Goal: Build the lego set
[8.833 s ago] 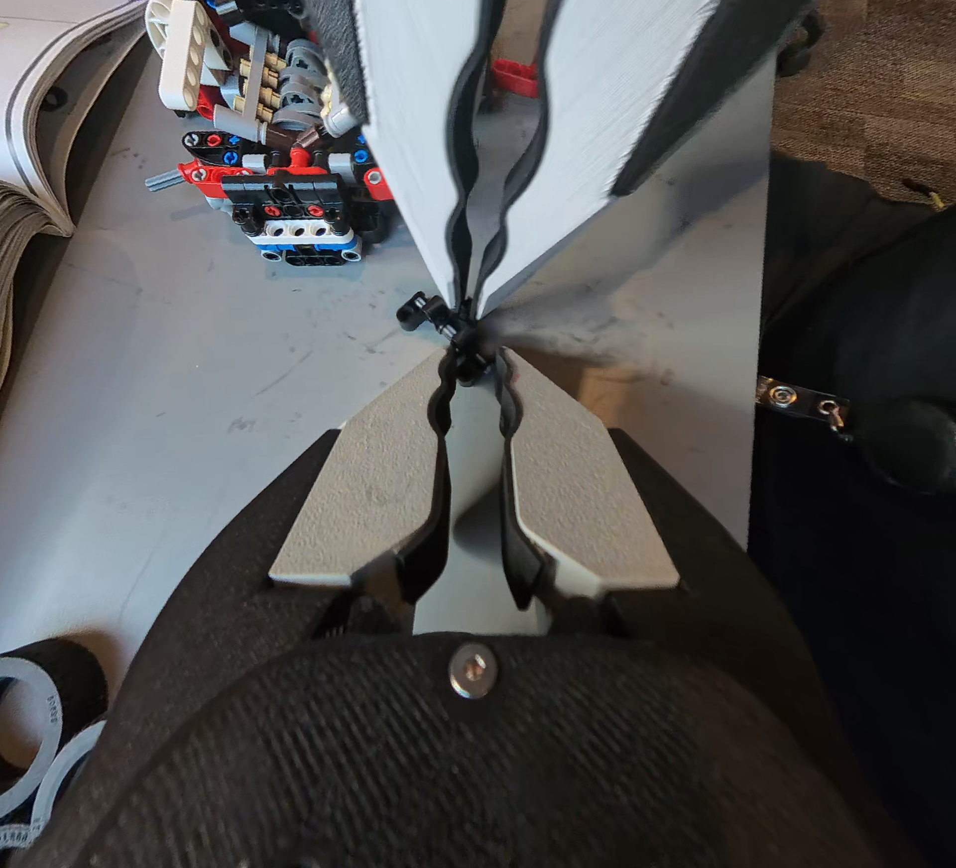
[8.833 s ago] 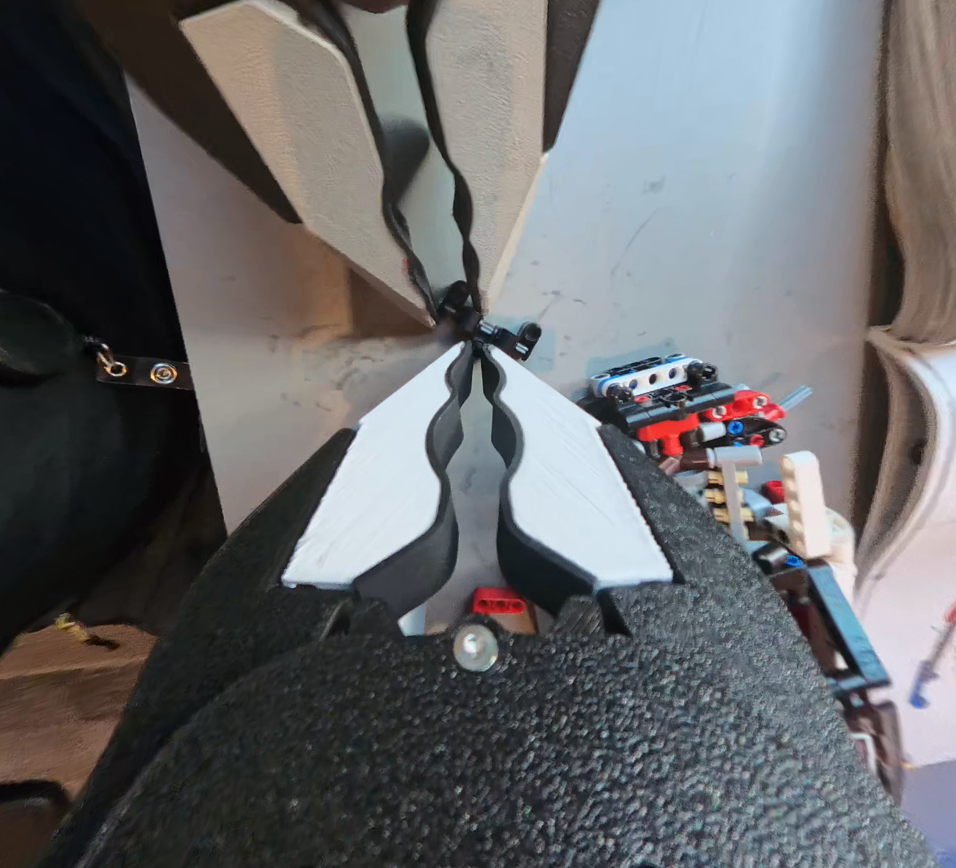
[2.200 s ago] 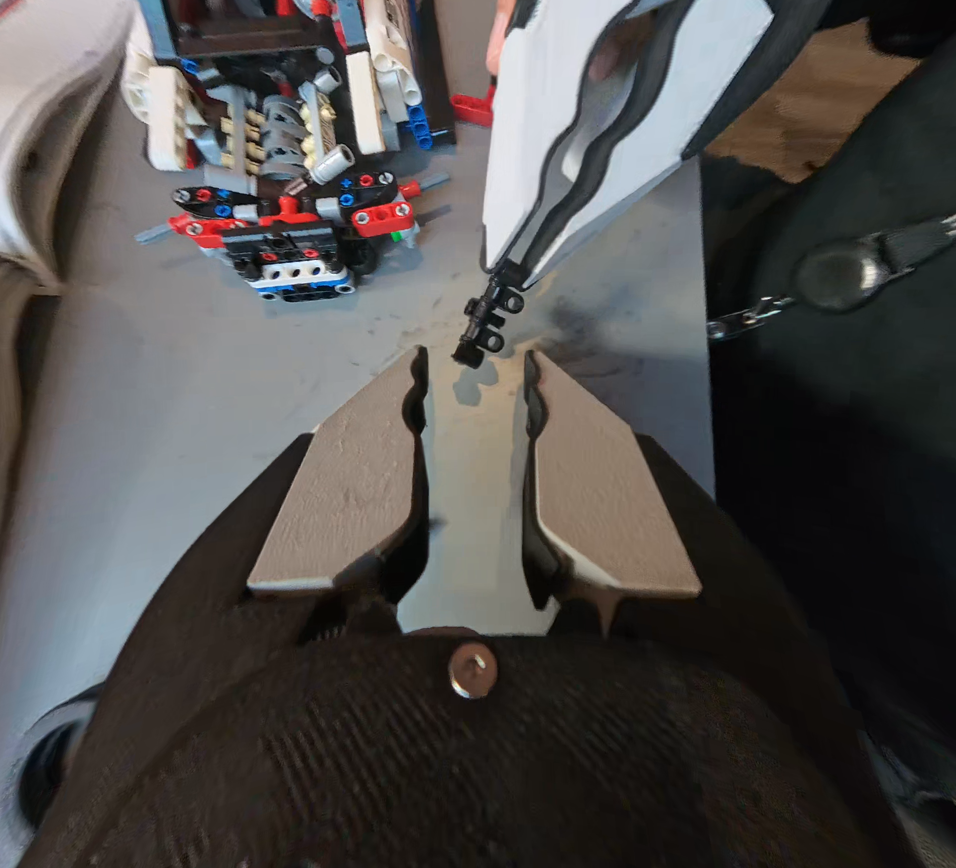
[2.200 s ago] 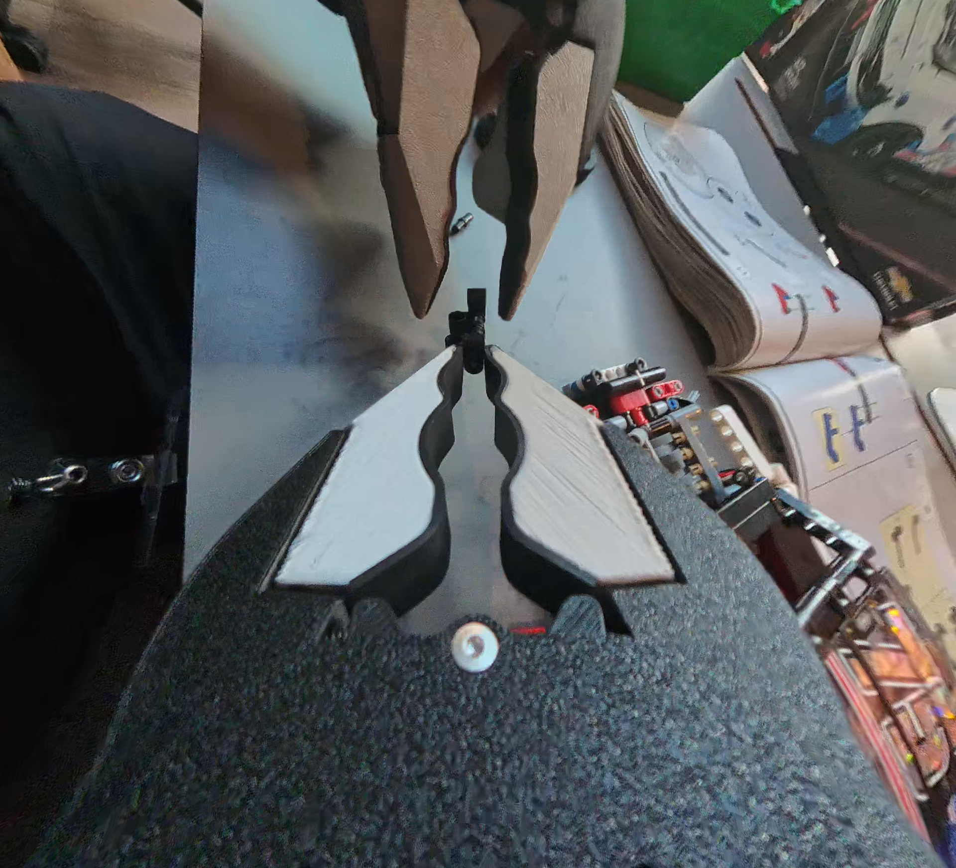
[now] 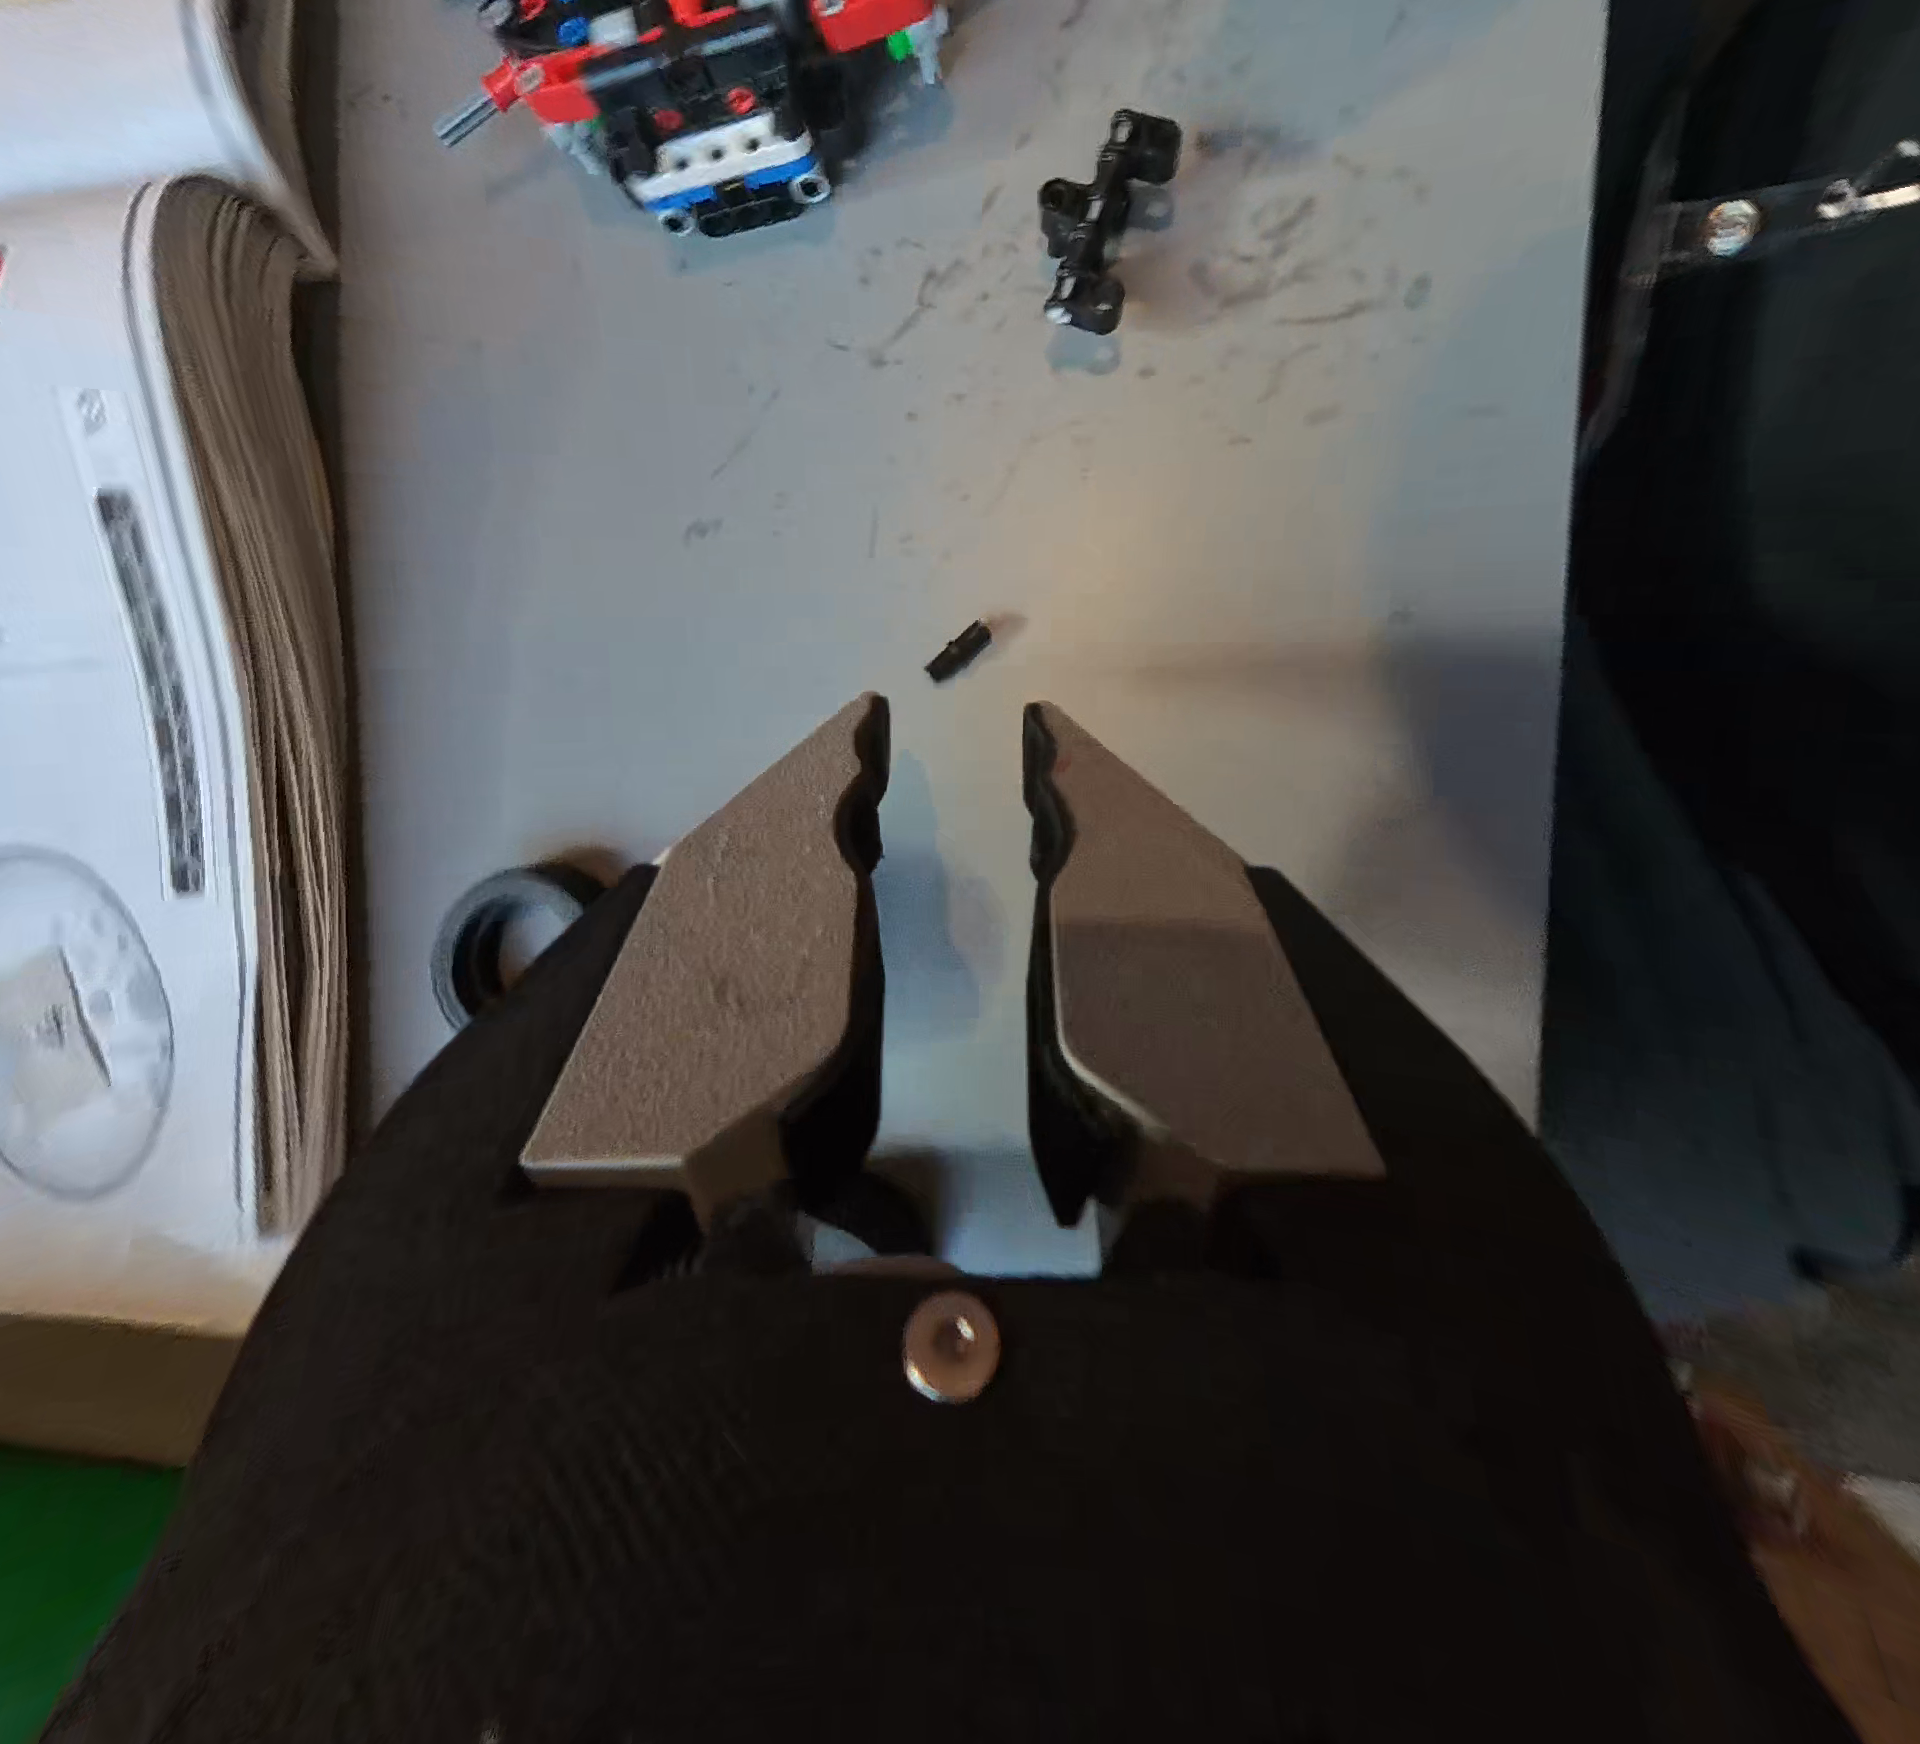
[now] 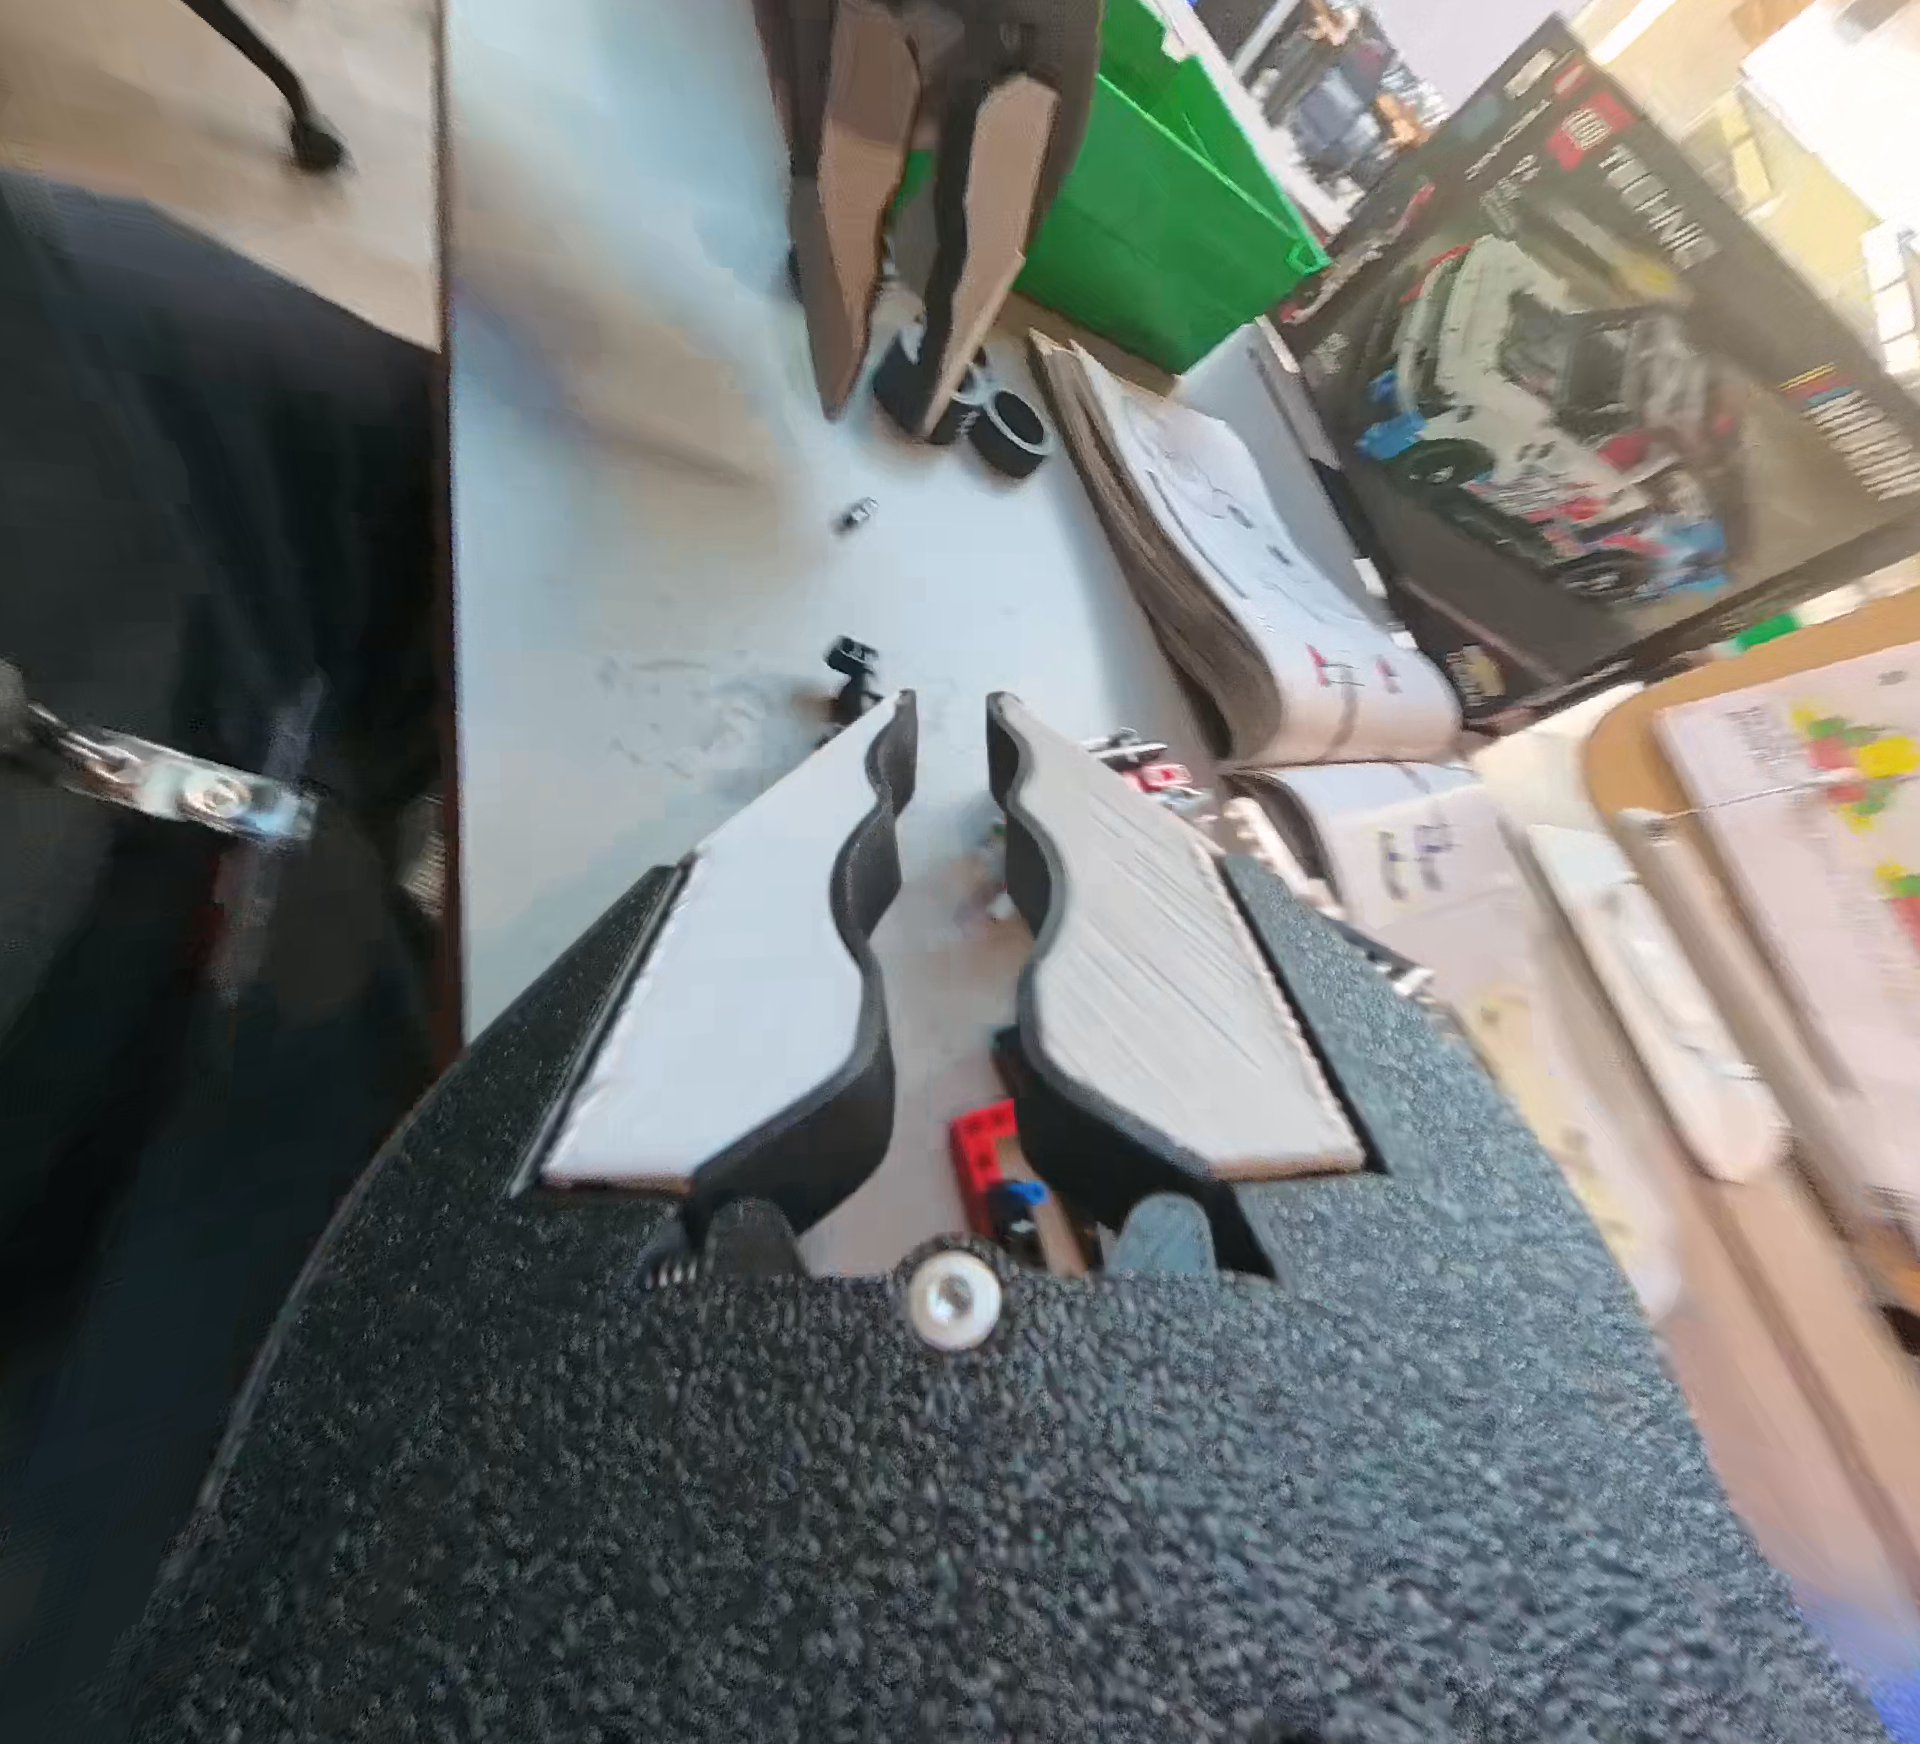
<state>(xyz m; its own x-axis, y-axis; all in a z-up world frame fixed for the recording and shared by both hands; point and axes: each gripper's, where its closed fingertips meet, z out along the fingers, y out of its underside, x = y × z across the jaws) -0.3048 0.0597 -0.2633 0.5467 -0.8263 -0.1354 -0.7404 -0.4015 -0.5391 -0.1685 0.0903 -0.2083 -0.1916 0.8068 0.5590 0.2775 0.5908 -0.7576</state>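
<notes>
A scuffed pale grey tabletop (image 5: 644,468) fills the left wrist view, with stacked manuals (image 5: 208,655) down the left edge and a person's dark clothing along the right. The model (image 5: 707,32), a dense cluster of black, red, white and blue parts, sits at the upper centre. To its right, apart from it, lies a black connector (image 5: 1101,224), flat on the tabletop. A small black pin (image 5: 956,650) lies just above centre, just ahead of the left gripper (image 5: 956,707), whose jaws are spread and hold nothing. A tyre (image 5: 499,925) peeks out at the lower left beside that gripper. In the right wrist view the right gripper (image 6: 948,702) is likewise released and empty, raised above the tabletop, with the connector just beyond its left fingertip (image 6: 894,718). The set's box (image 6: 1621,364) and a green bin (image 6: 1164,219) stand at the upper right. The step in hand looks like picking up the pin. To do it well, I would bring the left gripper down squarely over the pin, turn so the jaws close across its short body rather than its ends, and squeeze gently, since so small and round a piece could roll or flick away.
</notes>
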